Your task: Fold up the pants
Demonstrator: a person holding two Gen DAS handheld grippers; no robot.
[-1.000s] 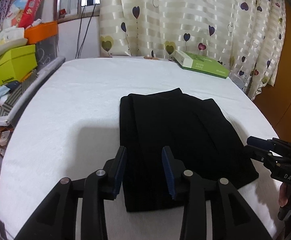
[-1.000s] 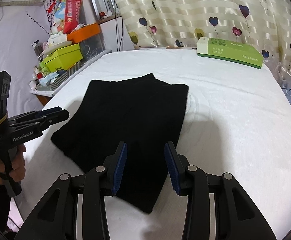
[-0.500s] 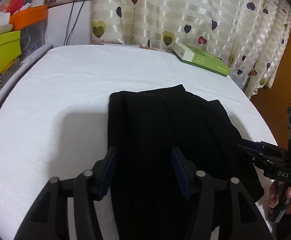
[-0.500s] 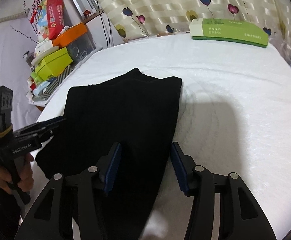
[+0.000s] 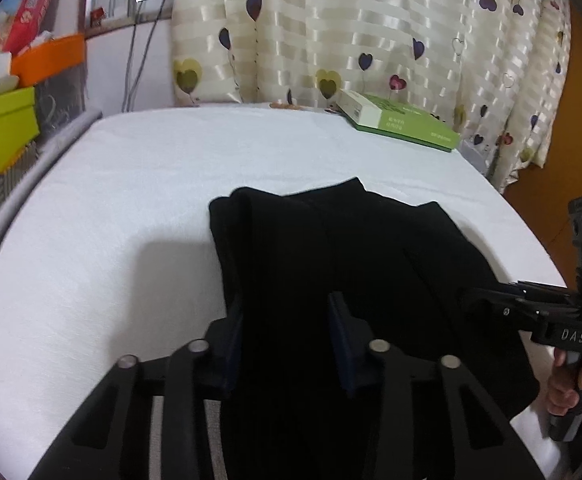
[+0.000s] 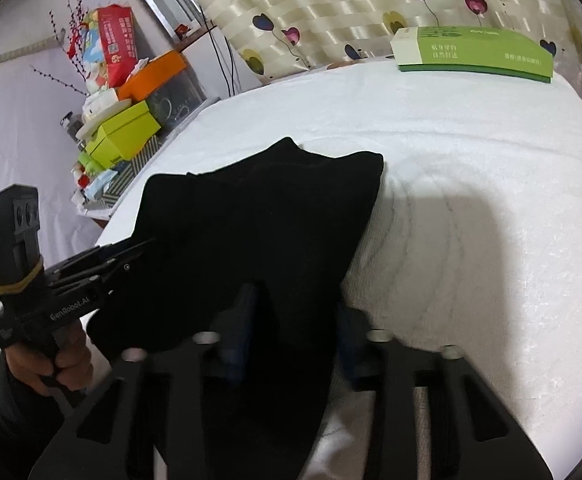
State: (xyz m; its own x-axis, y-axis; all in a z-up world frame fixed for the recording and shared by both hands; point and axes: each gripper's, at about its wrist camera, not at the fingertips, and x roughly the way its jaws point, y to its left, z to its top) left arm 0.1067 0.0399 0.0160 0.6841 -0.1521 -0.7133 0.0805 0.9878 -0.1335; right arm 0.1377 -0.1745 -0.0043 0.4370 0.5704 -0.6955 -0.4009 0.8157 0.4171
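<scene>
The black pants (image 5: 331,264) lie on the white bed (image 5: 131,184), their length running straight away from both tongs. Left tongs (image 5: 287,344) and right tongs (image 6: 295,328) gape over the near end, equally close.

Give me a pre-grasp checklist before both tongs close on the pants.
1. Left tongs open: ok.
2. Right tongs open: ok.
3. Pants between left fingers: ok, near edge of the fabric sits in the gap.
4. Pants between right fingers: ok, though the blue pads are partly hidden by fabric.
5. Fabric layers caught evenly: cannot tell, black cloth hides the edges.
6. Fold path across the bed clear: ok, the green box sits far off by the curtain.
</scene>
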